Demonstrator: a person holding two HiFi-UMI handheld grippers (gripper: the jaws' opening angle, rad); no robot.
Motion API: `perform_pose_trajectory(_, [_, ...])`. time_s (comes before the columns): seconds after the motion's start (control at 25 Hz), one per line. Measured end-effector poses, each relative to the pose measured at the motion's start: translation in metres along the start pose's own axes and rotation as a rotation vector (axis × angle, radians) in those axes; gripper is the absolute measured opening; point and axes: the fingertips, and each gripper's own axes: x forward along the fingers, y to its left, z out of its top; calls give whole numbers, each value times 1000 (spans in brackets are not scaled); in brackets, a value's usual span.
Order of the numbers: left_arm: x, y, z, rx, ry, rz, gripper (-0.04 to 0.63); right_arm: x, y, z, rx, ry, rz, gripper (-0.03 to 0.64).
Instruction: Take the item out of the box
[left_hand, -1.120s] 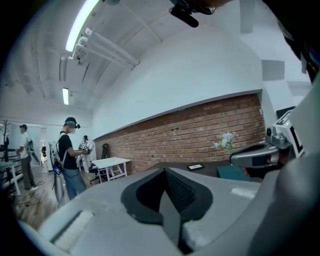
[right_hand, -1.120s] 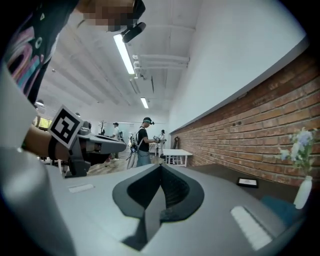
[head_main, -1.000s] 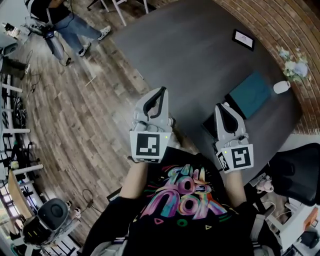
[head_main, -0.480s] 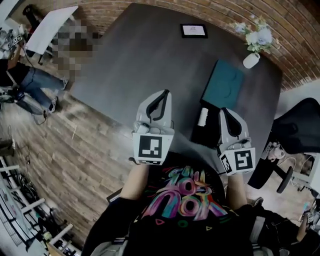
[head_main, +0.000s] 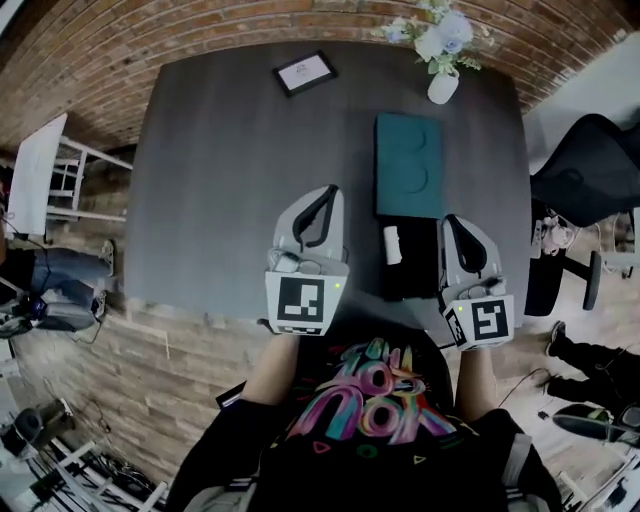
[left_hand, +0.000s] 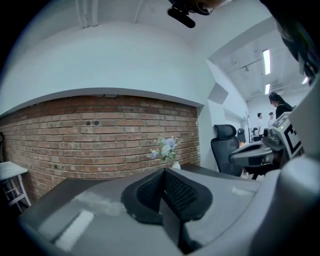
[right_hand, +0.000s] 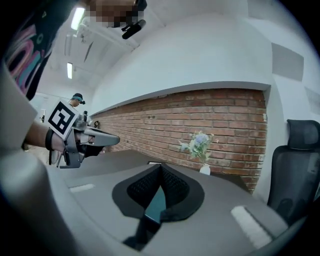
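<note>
An open black box (head_main: 412, 272) lies near the table's front edge, with a small white item (head_main: 392, 244) at its left side. A flat teal lid (head_main: 409, 165) lies just beyond it. My left gripper (head_main: 327, 191) hovers left of the box, its jaws shut and empty, pads meeting (left_hand: 163, 173). To the right of the box my right gripper (head_main: 449, 221) is also shut and empty (right_hand: 160, 168); a strip of teal shows below its closed pads. Both are held above the table, pointing toward the brick wall.
The dark grey table (head_main: 220, 180) carries a framed card (head_main: 305, 72) at the back and a white vase of flowers (head_main: 441, 62) behind the lid. A black office chair (head_main: 585, 170) stands to the right, a white side table (head_main: 40, 170) to the left.
The head view has swung round so the table and box now lie straight ahead. Both grippers kept the same shut pose in front of the body.
</note>
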Motion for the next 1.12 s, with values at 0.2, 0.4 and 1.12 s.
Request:
perform_pose_trajectory(0.2, [18,-12,0,10,7,-76,2,-8,-8,-3,11,5,-58,1])
perform_pose_trajectory(0.4, [22,-34,-4,-9,20,-95,1,-21,-15,-10,24,23,-67,1])
perform_pose_trajectory(1.12, [17,-50,5,-22,4,-28,2,-27,-14,-9,33,2,19,2])
